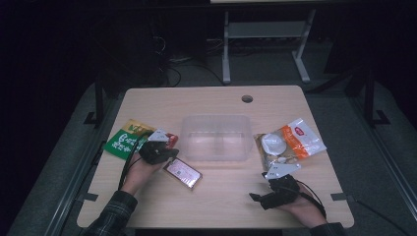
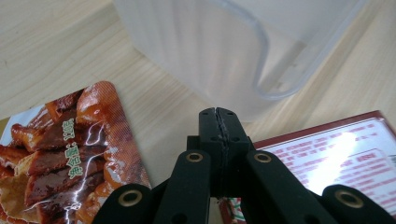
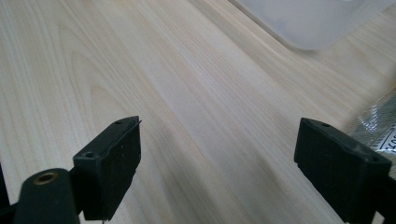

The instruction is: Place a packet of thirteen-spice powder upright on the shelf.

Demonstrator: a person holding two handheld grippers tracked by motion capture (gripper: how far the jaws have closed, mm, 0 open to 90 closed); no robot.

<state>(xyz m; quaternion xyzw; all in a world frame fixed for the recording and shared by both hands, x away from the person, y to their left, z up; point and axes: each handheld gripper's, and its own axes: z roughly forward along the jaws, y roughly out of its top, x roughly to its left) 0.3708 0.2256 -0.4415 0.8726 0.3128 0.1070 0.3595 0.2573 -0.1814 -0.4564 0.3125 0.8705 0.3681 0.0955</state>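
red and brown, the snack packet [image 2: 70, 154] lay flat on the wooden table [image 1: 221, 191], just left of the left gripper [image 2: 218, 116] in the left gripper view. the jaws of that gripper were pressed together with nothing between them, tips low over bare wood between this packet and a second, red-edged packet [image 2: 336, 154] on their other side. in the high view the second packet [image 1: 182, 172] lay at a slant, its long axis running from upper left to lower right, just beside the left gripper [image 1: 169, 153] and toward the person. the clear plastic box [image 1: 215, 137] stood empty at mid-table, directly ahead of the closed jaws and near them.

judgement: the left hand [image 1: 142, 169] was much the nearer to both packets; the jaws would have to part before either could be taken.

the left forearm came in from the lower left, gripper pointing toward the box. the right gripper [image 3: 217, 163] sat low with jaws wide apart over bare wood, empty. an orange and white bag [image 1: 300, 140] lay just beyond it.
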